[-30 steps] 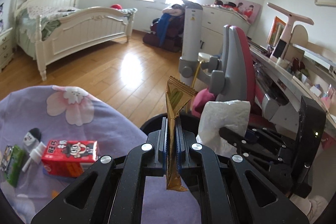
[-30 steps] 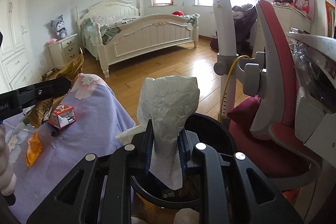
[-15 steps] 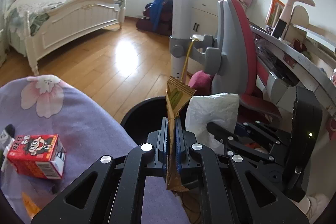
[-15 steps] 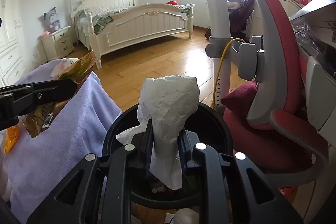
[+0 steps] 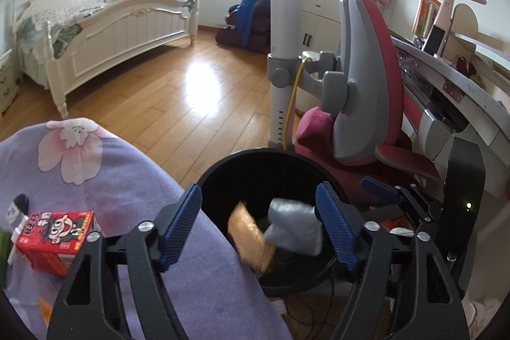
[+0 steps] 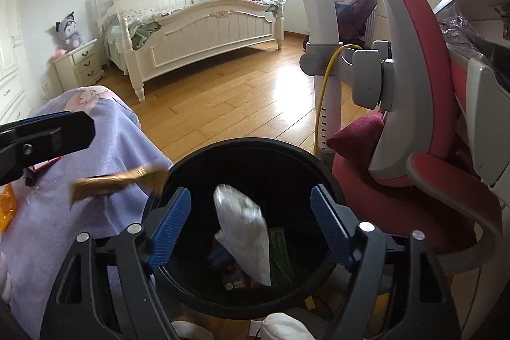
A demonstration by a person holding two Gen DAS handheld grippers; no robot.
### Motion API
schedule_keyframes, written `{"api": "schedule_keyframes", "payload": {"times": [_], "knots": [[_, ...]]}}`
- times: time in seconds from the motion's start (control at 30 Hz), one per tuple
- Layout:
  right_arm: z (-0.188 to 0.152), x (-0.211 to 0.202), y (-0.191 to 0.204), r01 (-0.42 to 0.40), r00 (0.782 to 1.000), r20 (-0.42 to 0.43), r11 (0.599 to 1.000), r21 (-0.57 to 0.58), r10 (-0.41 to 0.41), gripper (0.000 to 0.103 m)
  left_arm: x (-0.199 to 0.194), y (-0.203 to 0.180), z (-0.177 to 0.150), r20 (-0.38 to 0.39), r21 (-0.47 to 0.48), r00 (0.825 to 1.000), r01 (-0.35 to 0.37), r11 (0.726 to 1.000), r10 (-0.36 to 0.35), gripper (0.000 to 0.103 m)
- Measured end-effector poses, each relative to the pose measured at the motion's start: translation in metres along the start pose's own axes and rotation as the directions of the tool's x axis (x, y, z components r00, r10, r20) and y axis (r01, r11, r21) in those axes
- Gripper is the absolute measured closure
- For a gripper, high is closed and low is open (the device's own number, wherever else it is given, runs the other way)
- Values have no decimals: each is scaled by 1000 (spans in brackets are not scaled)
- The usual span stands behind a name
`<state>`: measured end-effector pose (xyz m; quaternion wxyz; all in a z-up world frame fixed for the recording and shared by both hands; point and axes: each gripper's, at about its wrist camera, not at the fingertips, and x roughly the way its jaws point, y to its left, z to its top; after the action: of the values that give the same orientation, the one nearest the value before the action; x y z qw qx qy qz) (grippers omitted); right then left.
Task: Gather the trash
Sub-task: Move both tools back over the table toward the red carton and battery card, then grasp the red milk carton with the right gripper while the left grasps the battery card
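Two hand-held grippers, left (image 5: 258, 225) and right (image 6: 250, 225), gape empty over one black bin (image 6: 318, 168); one wrapper (image 5: 251, 231), one tissue (image 6: 245, 228) fall.

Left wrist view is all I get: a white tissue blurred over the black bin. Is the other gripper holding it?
Observer: No. The right gripper is wide open, and the tissue hangs loose between its fingers, over the bin.
Operator: And the gold wrapper, is it over the bin?
Observer: From the right wrist view it is a blur at the bin's left rim, mostly over the purple cloth. I cannot tell where it lands.
Operator: Anything fun I'm missing?
Observer: A plush toy sits on the nightstand.
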<state>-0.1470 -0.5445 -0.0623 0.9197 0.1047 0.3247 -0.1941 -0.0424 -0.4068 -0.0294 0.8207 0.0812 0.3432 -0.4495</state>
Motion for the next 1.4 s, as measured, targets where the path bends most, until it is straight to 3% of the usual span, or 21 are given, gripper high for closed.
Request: {"api": "schedule_keyframes", "payload": {"times": [0.23, 0.43, 0.53, 0.63, 0.7, 0.93, 1.03, 1.2, 1.3, 1.4], "knots": [[6, -12, 17, -45, 999, 27, 998, -32, 46, 24, -48, 28, 1, 67, -16, 994, -87, 996, 88, 25], [21, -23, 55, -146, 988, 46, 985, -91, 150, 24, -98, 95, -11, 87, -104, 972, -207, 973, 216, 25], [31, -27, 80, -218, 973, 42, 967, -128, 225, 24, -121, 141, -24, 71, -196, 960, -253, 947, 271, 25], [41, -26, 105, -332, 942, 5, 933, -141, 336, 22, -139, 190, -40, 28, -281, 953, -282, 917, 302, 25], [46, -24, 123, -382, 923, -25, 910, -159, 383, 13, -145, 219, -49, -7, -308, 954, -289, 906, 301, 25], [66, -1, 176, -518, 855, -158, 831, -204, 495, 7, -142, 287, -75, -111, -349, 969, -246, 904, 221, 25], [72, 13, 195, -542, 840, -206, 802, -250, 503, 6, -134, 296, -80, -139, -323, 970, -233, 917, 198, 25], [79, 42, 218, -602, 796, -302, 738, -303, 525, 6, -115, 303, -79, -174, -279, 970, -216, 936, 171, 25], [82, 57, 225, -642, 761, -362, 704, -303, 538, 6, -110, 307, -76, -165, -274, 973, -205, 940, 164, 21], [80, 67, 231, -655, 747, -410, 685, -319, 523, 6, -108, 310, -74, -155, -282, 976, -190, 940, 151, 20]]}}
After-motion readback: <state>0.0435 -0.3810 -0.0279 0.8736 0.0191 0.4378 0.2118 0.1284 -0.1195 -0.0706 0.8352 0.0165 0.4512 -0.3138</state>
